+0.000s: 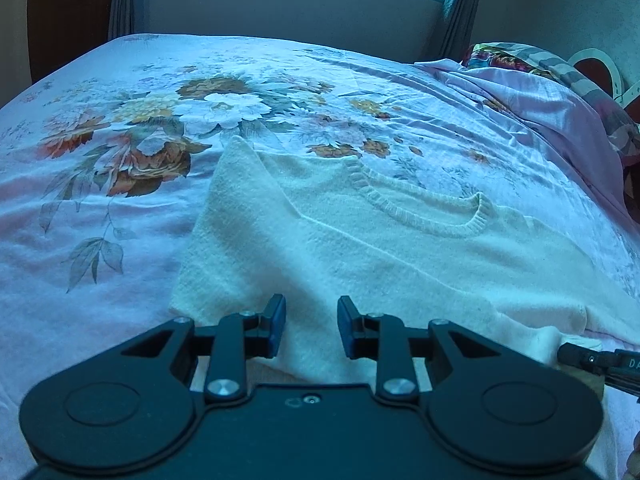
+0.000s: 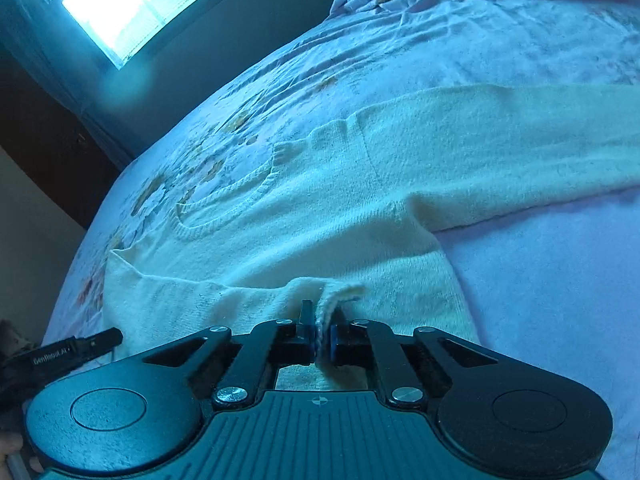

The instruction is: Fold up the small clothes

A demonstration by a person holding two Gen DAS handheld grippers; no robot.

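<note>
A cream knitted sweater (image 1: 360, 240) lies spread on a bed, front up, its ribbed round neckline (image 1: 424, 208) toward the far side and its hem toward the cameras. In the left wrist view the left side of the sweater is folded in over the body, with a straight diagonal edge running from a point near the neckline down toward the hem. In the right wrist view one long sleeve (image 2: 520, 148) stretches flat out to the right across the bed.

The right tongs (image 2: 320, 336) are clenched on a pinch of the sweater's hem (image 2: 336, 300), a small ridge of knit standing up between the blue pads. The left tongs (image 1: 311, 326) are released, jaws apart, hovering over the near part of the sweater with only cloth showing in the gap; whether the pads touch it I cannot tell.

Under the sweater is a pale pink bedsheet (image 1: 100, 200) printed with large orange and white flowers. At the far right of the bed lies a rumpled pink cover (image 1: 540, 108) with a colourful patterned quilt (image 1: 512, 60) behind it. Grey curtains (image 1: 460, 12) hang beside a bright window (image 2: 128, 8).
</note>
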